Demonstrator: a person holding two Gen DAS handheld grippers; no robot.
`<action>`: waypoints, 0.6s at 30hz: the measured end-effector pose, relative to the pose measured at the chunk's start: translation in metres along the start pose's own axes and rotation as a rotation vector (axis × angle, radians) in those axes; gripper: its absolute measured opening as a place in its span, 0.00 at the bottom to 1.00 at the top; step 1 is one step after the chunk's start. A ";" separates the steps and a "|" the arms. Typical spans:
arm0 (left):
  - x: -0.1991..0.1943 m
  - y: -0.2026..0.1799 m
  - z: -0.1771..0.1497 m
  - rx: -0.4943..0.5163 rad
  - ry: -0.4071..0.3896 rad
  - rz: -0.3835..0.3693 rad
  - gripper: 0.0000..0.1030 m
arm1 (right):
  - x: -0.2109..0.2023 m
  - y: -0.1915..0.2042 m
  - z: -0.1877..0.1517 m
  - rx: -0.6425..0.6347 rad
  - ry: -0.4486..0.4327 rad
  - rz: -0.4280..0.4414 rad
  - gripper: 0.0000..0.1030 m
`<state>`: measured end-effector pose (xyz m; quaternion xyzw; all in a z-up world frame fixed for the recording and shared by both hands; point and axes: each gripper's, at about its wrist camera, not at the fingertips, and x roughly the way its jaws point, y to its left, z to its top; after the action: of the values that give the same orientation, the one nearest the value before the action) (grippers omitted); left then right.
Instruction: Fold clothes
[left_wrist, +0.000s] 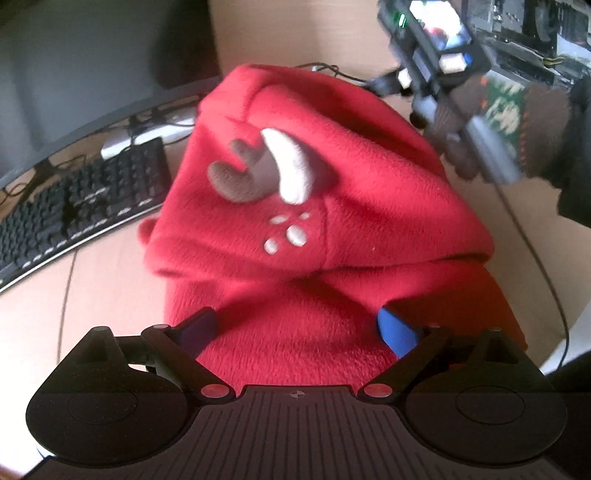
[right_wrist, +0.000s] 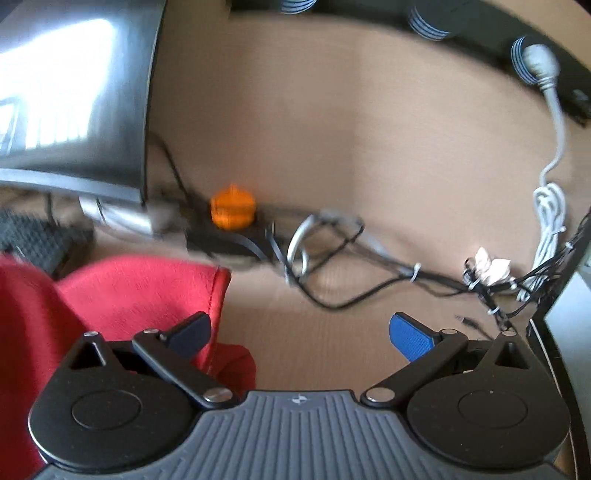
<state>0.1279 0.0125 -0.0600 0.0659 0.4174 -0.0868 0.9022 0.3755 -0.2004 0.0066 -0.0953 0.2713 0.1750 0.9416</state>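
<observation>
From the left wrist camera, the left tool has its two fingers spread wide, with red fleece bunched between them; whether the pads actually press the cloth cannot be told. The red hoodie lies heaped on the wooden counter, hood upward, showing a brown antler, a white ear and pale spots. A black keyboard sits to the left under a monitor. At upper right, a gloved hand grips the other device, blurred.

From the right wrist camera, the right tool is spread wide and holds nothing, over bare counter. The hoodie lies at lower left, behind the left finger. Beyond are tangled cables, an orange knob and a white cord.
</observation>
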 end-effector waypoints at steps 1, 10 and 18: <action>0.003 -0.005 0.003 -0.002 -0.006 -0.014 0.94 | -0.012 -0.005 0.002 0.017 -0.020 0.028 1.00; -0.013 -0.007 0.018 -0.094 -0.032 -0.266 0.93 | -0.110 -0.027 -0.045 0.074 0.034 0.338 1.00; -0.038 0.060 0.026 -0.408 -0.128 -0.164 0.98 | -0.111 0.028 -0.154 -0.410 0.238 0.044 1.00</action>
<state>0.1353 0.0705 -0.0115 -0.1577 0.3720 -0.0779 0.9114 0.2031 -0.2475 -0.0639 -0.2985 0.3410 0.2343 0.8601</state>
